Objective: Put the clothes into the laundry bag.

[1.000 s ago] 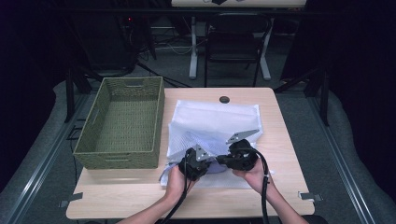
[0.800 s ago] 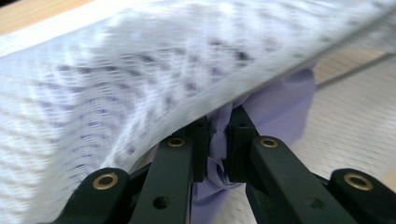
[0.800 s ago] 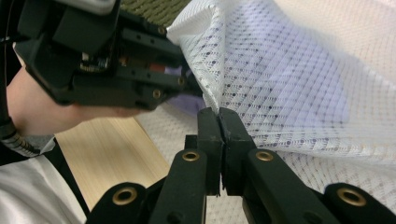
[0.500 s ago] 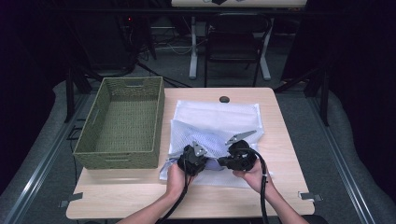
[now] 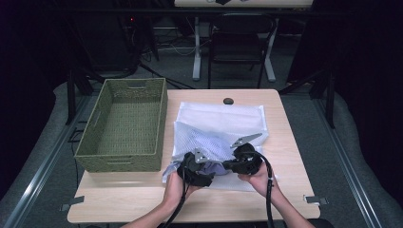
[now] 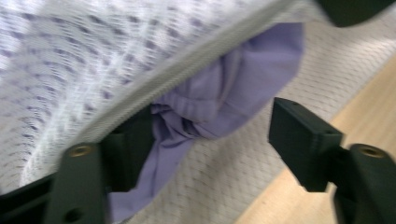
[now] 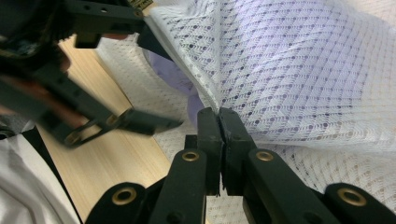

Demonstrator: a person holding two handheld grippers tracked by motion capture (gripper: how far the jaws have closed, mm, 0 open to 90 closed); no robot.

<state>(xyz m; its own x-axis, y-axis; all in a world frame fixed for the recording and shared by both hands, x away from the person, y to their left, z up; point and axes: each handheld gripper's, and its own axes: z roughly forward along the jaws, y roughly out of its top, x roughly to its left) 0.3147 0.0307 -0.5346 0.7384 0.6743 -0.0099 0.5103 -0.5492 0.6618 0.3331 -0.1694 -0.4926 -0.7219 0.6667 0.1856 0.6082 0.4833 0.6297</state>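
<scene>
White mesh bag (image 5: 223,124) spread flat on desk (image 5: 119,199), lilac cloth (image 5: 212,167) showing at its near edge. Left tool (image 5: 205,175) and right tool (image 5: 228,166) close together at 6 o'clock of bag. Green woven basket (image 5: 124,124) at 9 o'clock, just beside bag.

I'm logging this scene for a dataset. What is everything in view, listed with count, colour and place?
mesh laundry bag: one, white, table middle, near edge lifted
garment: one, lilac, at the bag's zippered mouth
basket: one, olive woven, table left
small round thing: one, dark, far table edge
table: one, light wood
chair: one, dark, beyond the table
left hand-held gripper: one, black, jaws just opening around the garment
right hand-held gripper: one, black, shut on the bag's mesh
</scene>
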